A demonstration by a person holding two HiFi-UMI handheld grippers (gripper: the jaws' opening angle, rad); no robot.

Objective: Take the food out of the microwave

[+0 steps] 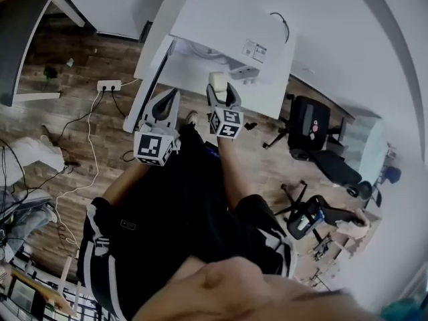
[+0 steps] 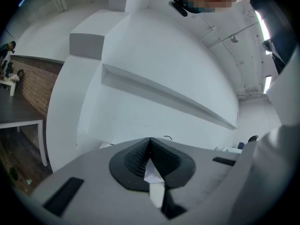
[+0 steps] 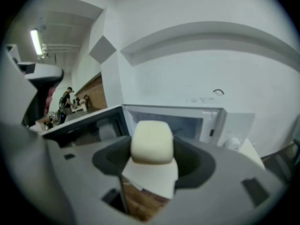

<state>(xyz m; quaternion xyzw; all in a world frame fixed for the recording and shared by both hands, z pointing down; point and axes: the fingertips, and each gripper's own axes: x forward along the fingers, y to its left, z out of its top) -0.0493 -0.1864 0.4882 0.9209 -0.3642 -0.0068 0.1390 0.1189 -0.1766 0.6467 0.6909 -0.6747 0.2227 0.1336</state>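
A white microwave point(image 1: 227, 29) stands on a white table point(image 1: 267, 99), its door point(image 1: 148, 85) swung open to the left. My right gripper point(image 1: 219, 87) is just in front of the cavity, shut on a pale cream block of food point(image 1: 218, 81). In the right gripper view the food point(image 3: 151, 142) sits between the jaws of the right gripper point(image 3: 151, 150), with the open microwave point(image 3: 187, 121) behind it. My left gripper point(image 1: 174, 93) hangs beside the door edge, shut with nothing in it. In the left gripper view the left gripper point(image 2: 150, 143) points at a bare white wall.
A power strip point(image 1: 108, 85) and cables lie on the wooden floor at left. Two black office chairs point(image 1: 311, 129) point(image 1: 307, 216) stand to the right. A grey table point(image 1: 20, 39) is at far left. The person's dark-clothed legs are below the grippers.
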